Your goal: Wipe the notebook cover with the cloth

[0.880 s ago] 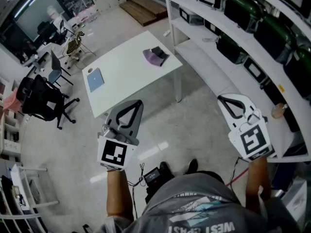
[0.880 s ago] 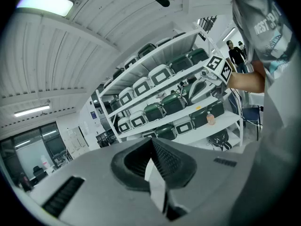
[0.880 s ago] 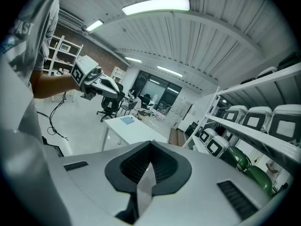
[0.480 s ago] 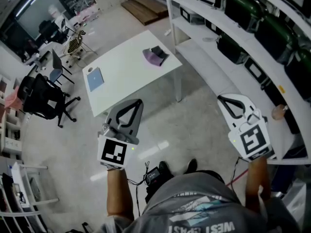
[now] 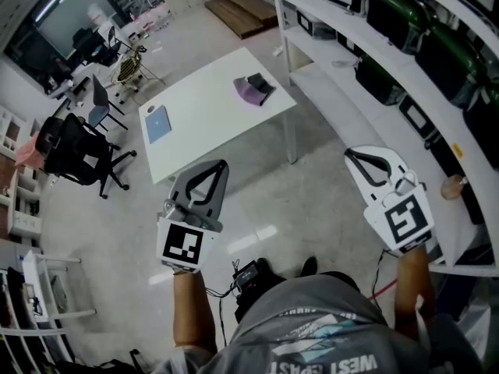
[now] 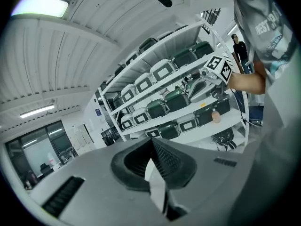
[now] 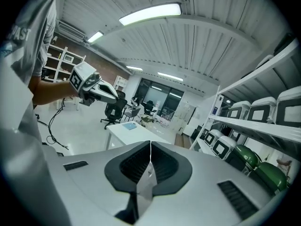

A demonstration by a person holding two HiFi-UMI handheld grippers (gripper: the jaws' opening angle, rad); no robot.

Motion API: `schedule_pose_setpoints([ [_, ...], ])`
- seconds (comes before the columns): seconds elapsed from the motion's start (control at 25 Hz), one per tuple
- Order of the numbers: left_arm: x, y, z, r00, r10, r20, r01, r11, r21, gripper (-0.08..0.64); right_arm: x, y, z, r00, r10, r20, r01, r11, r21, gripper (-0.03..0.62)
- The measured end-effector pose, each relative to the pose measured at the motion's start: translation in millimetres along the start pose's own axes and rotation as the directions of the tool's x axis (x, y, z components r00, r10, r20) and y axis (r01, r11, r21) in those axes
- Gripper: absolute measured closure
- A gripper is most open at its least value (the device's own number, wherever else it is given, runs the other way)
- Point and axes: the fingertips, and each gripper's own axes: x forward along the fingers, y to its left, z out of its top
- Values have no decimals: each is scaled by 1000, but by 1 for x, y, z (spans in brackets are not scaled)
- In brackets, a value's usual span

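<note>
A white table (image 5: 210,135) stands on the floor well ahead of me. On its left part lies a light blue notebook (image 5: 158,124); near its far right corner sits a crumpled purple and grey cloth (image 5: 253,89). My left gripper (image 5: 224,164) hangs in the air short of the table's near edge, jaws shut and empty. My right gripper (image 5: 349,156) is off to the right beside the shelving, also shut with nothing in it. In the right gripper view the table (image 7: 141,134) and notebook (image 7: 128,125) show far beyond the closed jaws (image 7: 150,144).
Long white shelves (image 5: 405,61) with green and white cases run along the right. A black office chair (image 5: 74,158) stands left of the table. A black device with a cable (image 5: 251,275) lies on the floor by my feet. A wooden pallet (image 5: 242,10) lies beyond the table.
The head view has shifted a little, so the table sits slightly further right and lower in the picture. Both grippers stay shut and hold about the same places.
</note>
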Motion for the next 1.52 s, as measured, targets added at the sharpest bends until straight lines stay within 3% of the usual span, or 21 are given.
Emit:
schedule_pose_setpoints([
  [0.56,32,38,-42,999,-1,-42,-1,999,-51,557,70,-21,-13,999,30,-22,-29,999,29,561],
  [1.08,109,137,-90,997,-74,-23,72,996,-54,557,194,-54,-3,997,8,-74,-2,997,81,561],
  [1.52,141,207,-124,991,-134,29,135,989,-60,557,282,-64,15,992,-21,-127,33,996,88,561],
])
